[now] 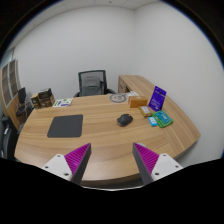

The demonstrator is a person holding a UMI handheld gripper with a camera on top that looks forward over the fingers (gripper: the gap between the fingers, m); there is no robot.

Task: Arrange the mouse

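Observation:
A dark mouse [124, 120] lies on the wooden desk [100, 140], to the right of a dark grey mouse pad [65, 125] and apart from it. My gripper [112, 165] hovers above the desk's near edge, well back from both. Its two fingers with purple pads [77, 158] stand wide apart with nothing between them.
A black office chair [91, 82] stands behind the desk. A purple standing card [158, 97] and teal items [161, 119] sit to the right of the mouse. A round object [119, 98] and boxes [43, 98] lie along the far edge.

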